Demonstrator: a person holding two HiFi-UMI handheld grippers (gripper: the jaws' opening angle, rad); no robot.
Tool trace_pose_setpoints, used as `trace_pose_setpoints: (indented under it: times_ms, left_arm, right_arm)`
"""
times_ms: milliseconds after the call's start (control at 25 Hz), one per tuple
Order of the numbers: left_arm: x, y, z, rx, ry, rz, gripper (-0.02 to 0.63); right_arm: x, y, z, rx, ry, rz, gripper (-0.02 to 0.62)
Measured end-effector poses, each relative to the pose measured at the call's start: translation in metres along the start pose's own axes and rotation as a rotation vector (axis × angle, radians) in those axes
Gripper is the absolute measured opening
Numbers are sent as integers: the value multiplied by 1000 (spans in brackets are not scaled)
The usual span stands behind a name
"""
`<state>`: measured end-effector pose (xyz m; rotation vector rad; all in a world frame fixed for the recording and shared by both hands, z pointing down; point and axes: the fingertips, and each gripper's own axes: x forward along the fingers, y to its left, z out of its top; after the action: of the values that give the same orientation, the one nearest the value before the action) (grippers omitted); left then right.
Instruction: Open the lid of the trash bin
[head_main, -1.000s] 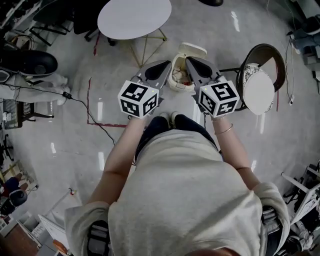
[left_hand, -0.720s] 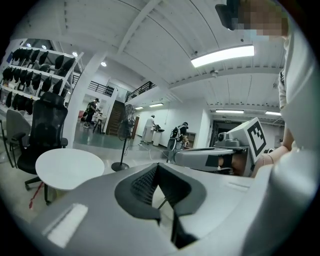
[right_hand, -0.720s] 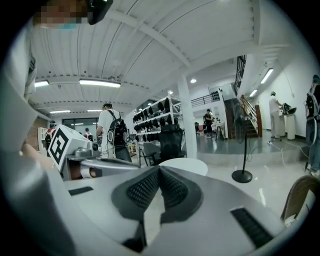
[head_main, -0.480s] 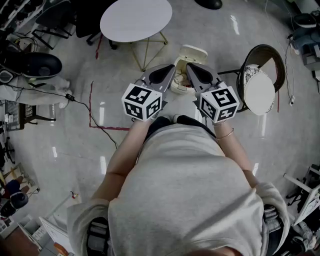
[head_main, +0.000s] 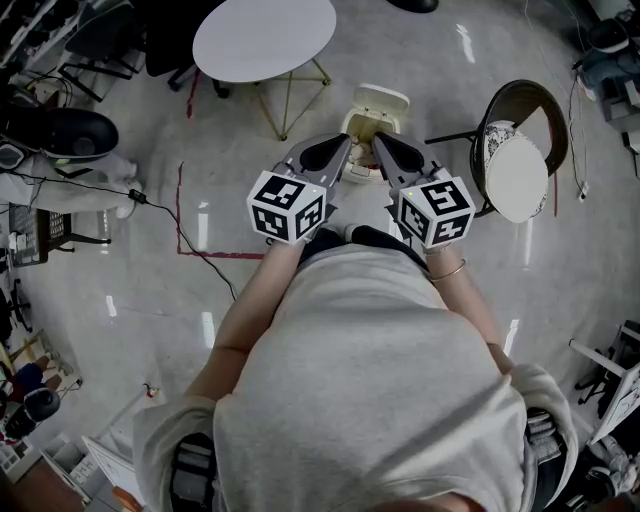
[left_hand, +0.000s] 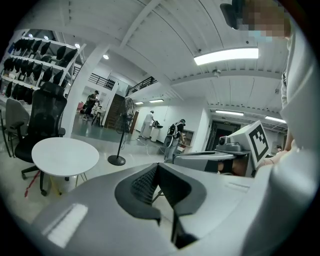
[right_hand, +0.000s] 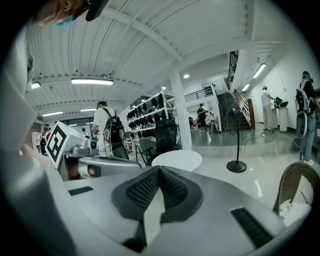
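Observation:
A cream trash bin (head_main: 357, 160) stands on the floor just ahead of the person, its lid (head_main: 379, 99) tipped up at the back and the mouth showing something inside. My left gripper (head_main: 338, 143) hangs over the bin's near left side and my right gripper (head_main: 381, 142) over its near right side, so both cover part of it. Neither touches the bin that I can see. In the left gripper view the left gripper (left_hand: 156, 166) is shut with its jaws meeting on nothing. The right gripper (right_hand: 159, 170) is likewise shut and empty. The bin does not show in either gripper view.
A round white table (head_main: 264, 38) on thin gold legs stands behind the bin to the left. A dark chair with a round pale cushion (head_main: 517, 172) is close on the right. Red tape (head_main: 181, 215) and a black cable (head_main: 172, 215) cross the floor at left. A fan stand (left_hand: 117, 160) and people are far off.
Both grippers have edged forward, and they now cover more of the bin's near rim. The lid stays tipped up and the jaws stay shut.

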<state>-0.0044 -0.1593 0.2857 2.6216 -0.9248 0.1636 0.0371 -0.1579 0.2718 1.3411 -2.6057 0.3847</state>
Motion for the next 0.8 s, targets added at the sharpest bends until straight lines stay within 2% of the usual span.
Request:
trace_pose_setpoints:
  times_ms: [160,800]
  left_arm:
    - [0,-2,-7,-10,13,3,6]
    - [8,-8,-19,-25,53,3,6]
  right_arm:
    - [-4,-4,-4,11,3,-16,8]
    - [-6,-3,-13,5,45,12,8]
